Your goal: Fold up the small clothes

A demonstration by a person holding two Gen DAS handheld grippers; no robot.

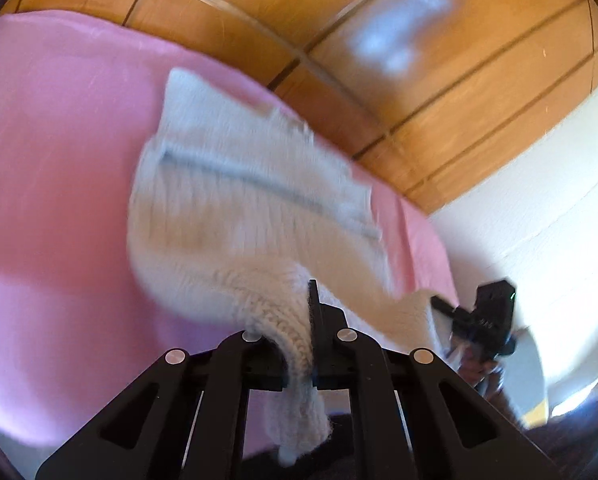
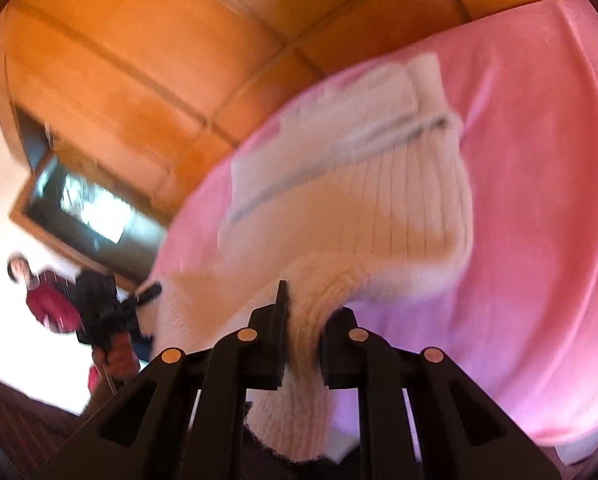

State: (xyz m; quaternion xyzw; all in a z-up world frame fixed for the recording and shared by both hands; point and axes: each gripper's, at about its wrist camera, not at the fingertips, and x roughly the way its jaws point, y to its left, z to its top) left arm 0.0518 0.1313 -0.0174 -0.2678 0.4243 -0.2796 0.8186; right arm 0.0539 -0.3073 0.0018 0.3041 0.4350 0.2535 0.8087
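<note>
Covering most of both views was a pink cloth spread smooth over a flat surface; whether a bed or a worktop lay beneath could not be told. Behind it a wall of orange-brown wooden panels was seen, divided by dark seams, with a pale, blurred patch of reflected light on it. To one side of the panels a white wall was shown. In the right wrist view a dark pane in a wooden frame was set against that white wall, with bright reflections in it. Both views were smeared by motion blur, and no brand, label or writing could be read anywhere.

A small cream ribbed knit garment with a thin grey stripe was held up off the pink cloth at its near edge, while its far part was laid on the cloth. The left hand-held gripper was seen pinching one thick knit corner of it, with a length of knit hanging down between the black fingers. The right hand-held gripper was likewise clamped on the other near corner, the knit bunched between its pads. Each gripper was also caught in the other's view: the right one low at the right edge, the left one low at the left, each with a hand blurred behind it. A blurred dark red shape was shown behind the left one; what it was could not be told.
</note>
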